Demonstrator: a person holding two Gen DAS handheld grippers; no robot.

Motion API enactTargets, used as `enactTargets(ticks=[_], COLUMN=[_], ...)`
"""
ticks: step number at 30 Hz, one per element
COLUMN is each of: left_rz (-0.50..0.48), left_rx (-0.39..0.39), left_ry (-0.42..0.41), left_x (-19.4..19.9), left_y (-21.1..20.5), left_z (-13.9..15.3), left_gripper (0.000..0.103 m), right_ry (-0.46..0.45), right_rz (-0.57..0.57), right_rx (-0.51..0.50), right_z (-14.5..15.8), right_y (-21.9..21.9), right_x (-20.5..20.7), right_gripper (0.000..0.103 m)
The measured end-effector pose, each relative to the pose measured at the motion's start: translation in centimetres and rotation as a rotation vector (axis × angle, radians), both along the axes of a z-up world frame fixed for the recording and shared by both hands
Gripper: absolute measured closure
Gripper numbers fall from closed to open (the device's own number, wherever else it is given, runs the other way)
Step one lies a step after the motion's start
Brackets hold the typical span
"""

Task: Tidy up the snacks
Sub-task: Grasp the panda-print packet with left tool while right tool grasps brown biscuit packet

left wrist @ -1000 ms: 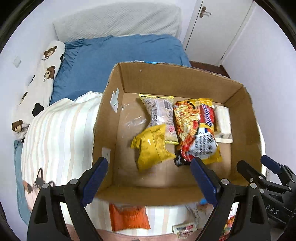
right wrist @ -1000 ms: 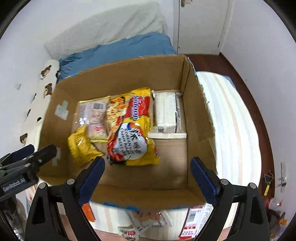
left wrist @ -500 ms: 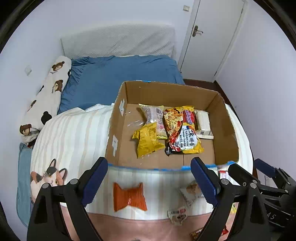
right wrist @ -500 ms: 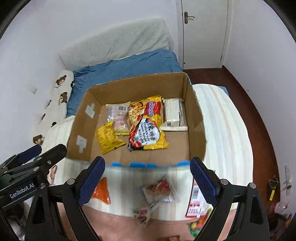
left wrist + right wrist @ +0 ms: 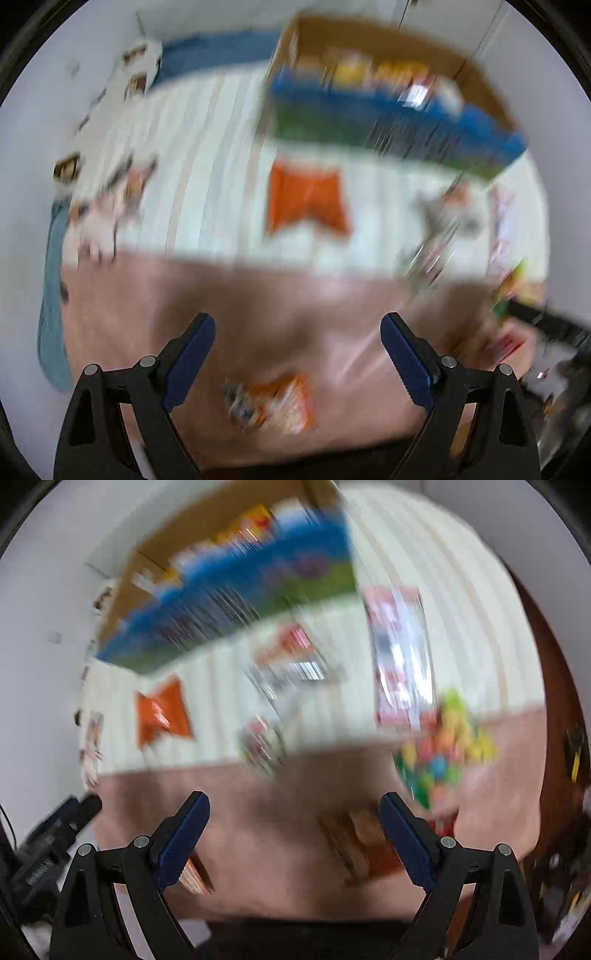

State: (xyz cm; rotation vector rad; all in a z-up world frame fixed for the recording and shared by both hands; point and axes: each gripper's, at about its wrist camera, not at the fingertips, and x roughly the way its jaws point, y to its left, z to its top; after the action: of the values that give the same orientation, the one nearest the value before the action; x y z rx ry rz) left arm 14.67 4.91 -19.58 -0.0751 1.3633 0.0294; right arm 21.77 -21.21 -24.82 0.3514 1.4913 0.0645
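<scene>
Both views are heavily smeared. Left gripper (image 5: 297, 347) and right gripper (image 5: 293, 825) each stand spread wide with nothing between the fingers, low in their frames over pink bedding. The cardboard box (image 5: 388, 44) of snacks sits at the top of each view. An orange packet (image 5: 304, 201) lies on the striped blanket (image 5: 207, 155) just below the box, mid-frame.

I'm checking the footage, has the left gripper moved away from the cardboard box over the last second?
Yes. The left gripper has pulled back from the cardboard box, which now sits far up the view, beyond the orange packet.
</scene>
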Motion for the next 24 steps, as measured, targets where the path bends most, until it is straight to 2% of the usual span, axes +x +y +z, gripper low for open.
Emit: enactTargets(ticks=[2,5,9,12,16,20,22,24], left_rz=[0.043,0.152,0.46,0.619,0.772,0.881,0.884,0.817], left_rx=[-0.022,-0.147,-0.385,-0.517,-0.645,-0.681,-0.662,-0.595], left_ry=[0.104,0.242,0.366,0.42,0.392,0.381,0.38,0.368], left_x=[-2.3,-4.9,-9.0,-10.7,-10.8,-10.2,-9.6,-8.8], left_y=[1.3,3.2,7.2,8.8,10.3,11.0,10.8,9.9], left_z=[-3.3,-6.9,-11.0,-13.6,-15.2,-16.8,-17.1,-16.8], left_gripper=[0.011,0.013,0.013,0.013,0.013,0.015,0.03,0.039], right_ry=[0.039,0.085,0.116,0.116,0.123,0.115,0.116,0.115], right_rz=[-0.003,-0.015,-0.033,-0.039,-0.037,-0.029,-0.023,-0.021], right_rx=[-0.013,-0.02,-0.009,-0.02,-0.034,-0.054,-0.059,-0.065], right_z=[-1.8,-4.2,-5.9,-6.8,-7.6,-8.1,-8.3,-8.5], right_y=[-0.4,-0.8,-0.6,-0.1,0.8,1.0,1.4,2.2], right_x=[-1.0,-2.3,-3.6,-4.1,-4.2,-4.5,-4.4,-4.1], right_gripper=[0.008,0.008,0.008,0.008,0.008,0.008,0.008,0.008])
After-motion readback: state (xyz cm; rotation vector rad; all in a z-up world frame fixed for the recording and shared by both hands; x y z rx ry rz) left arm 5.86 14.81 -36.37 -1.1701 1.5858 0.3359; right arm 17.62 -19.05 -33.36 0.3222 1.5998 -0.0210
